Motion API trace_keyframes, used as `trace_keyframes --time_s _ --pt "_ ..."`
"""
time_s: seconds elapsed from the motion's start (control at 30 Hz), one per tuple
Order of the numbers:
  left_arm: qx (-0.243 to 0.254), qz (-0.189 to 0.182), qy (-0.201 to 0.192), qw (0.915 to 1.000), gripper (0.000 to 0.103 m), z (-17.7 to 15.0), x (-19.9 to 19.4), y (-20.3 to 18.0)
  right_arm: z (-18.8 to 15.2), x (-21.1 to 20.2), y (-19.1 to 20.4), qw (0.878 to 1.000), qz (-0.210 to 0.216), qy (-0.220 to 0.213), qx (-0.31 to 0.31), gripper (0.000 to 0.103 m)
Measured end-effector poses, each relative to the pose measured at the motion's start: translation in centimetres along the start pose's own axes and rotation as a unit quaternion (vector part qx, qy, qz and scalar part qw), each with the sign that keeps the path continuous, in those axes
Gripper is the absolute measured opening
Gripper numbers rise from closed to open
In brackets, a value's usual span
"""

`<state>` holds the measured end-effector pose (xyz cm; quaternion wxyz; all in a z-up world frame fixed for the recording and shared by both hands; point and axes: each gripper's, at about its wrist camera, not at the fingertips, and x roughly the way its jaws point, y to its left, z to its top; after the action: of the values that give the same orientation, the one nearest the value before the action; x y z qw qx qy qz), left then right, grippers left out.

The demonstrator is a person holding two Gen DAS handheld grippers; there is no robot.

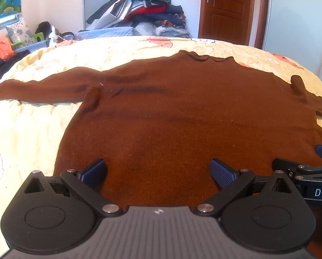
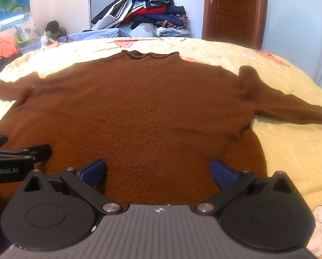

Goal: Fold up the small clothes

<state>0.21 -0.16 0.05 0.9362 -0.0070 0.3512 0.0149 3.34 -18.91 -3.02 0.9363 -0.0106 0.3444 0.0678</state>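
Note:
A brown knit sweater (image 1: 171,112) lies flat on the bed, collar at the far end, both sleeves spread out to the sides. It also shows in the right wrist view (image 2: 143,108). My left gripper (image 1: 158,172) is open and empty over the sweater's near hem, left of centre. My right gripper (image 2: 158,172) is open and empty over the near hem, right of centre. Each gripper shows at the edge of the other's view: the right gripper (image 1: 316,168) and the left gripper (image 2: 14,157).
The sweater lies on a pale yellow quilt (image 1: 31,129) with pink and white prints. A heap of clothes (image 1: 143,6) is piled beyond the bed's far edge. A wooden door (image 1: 227,8) stands at the back right. Cushions and clutter (image 1: 16,36) lie at the far left.

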Motion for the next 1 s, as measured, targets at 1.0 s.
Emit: trace_keyframes --time_s 1.0 --pt "0.000 0.002 0.001 1.0000 0.103 0.1 0.1 -0.2 0.0 0.1 0.0 1.000 -0.001 0.000 -0.001 0.103"
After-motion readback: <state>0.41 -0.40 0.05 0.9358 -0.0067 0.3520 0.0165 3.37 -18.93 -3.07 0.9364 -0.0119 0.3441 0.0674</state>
